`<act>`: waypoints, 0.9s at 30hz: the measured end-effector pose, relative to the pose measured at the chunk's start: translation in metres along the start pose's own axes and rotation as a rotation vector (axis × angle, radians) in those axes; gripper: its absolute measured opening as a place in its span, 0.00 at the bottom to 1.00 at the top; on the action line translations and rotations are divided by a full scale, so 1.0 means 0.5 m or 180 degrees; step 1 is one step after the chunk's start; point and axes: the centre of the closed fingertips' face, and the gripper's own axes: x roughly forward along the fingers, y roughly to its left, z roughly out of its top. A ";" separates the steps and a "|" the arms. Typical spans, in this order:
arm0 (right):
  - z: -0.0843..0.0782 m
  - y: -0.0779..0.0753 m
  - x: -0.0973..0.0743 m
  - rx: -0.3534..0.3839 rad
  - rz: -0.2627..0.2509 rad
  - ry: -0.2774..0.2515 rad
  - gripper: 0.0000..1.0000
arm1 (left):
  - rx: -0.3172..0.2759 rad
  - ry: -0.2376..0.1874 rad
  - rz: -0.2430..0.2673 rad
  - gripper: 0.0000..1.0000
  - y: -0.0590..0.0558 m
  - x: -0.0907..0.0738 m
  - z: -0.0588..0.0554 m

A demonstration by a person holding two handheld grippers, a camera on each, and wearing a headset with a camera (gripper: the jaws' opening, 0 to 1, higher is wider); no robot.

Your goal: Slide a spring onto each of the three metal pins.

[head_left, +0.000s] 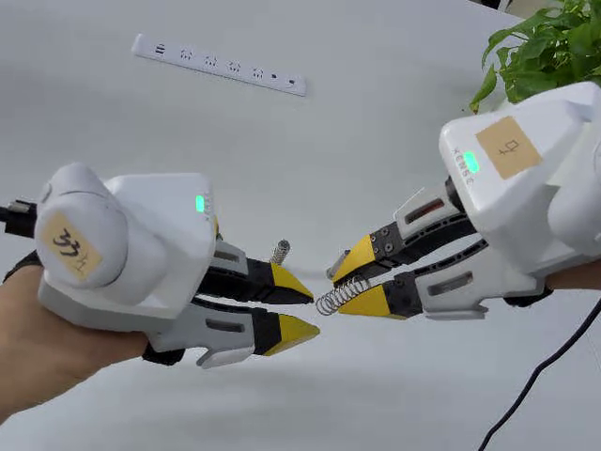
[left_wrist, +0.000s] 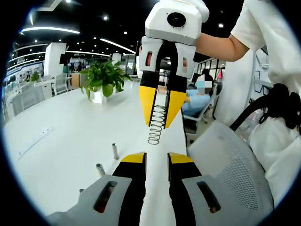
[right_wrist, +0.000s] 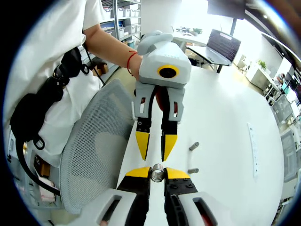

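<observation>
Silvery wire spring point(head_left: 338, 296), slender and open-coiled, between yellow tips of right gripper point(head_left: 335, 295)

A tan paper sticker point(head_left: 70, 246) on the rounded back of the left gripper point(head_left: 314, 315) carries dark handwritten characters beginning "33"; the last mark is unclear. A second tan sticker point(head_left: 508, 147) on the white housing of the right gripper point(head_left: 336, 293) bears a handwritten "9" and a further stroke that cannot be made out. Beside its green light point(head_left: 470, 163), the small print point(head_left: 458, 157) is too fine to read.
</observation>
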 end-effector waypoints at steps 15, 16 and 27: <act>-0.088 -0.085 -0.023 0.0351 -0.0368 0.0231 0.06 | -0.0094 -0.0020 0.0406 0.32 0.058 -0.072 -0.031; -0.092 -0.088 -0.023 0.0367 -0.0374 0.0243 0.06 | -0.0100 -0.0014 0.0414 0.33 0.060 -0.075 -0.033; -0.136 -0.122 -0.010 0.0546 -0.0482 0.0392 0.06 | -0.0159 0.0029 0.0527 0.43 0.078 -0.106 -0.059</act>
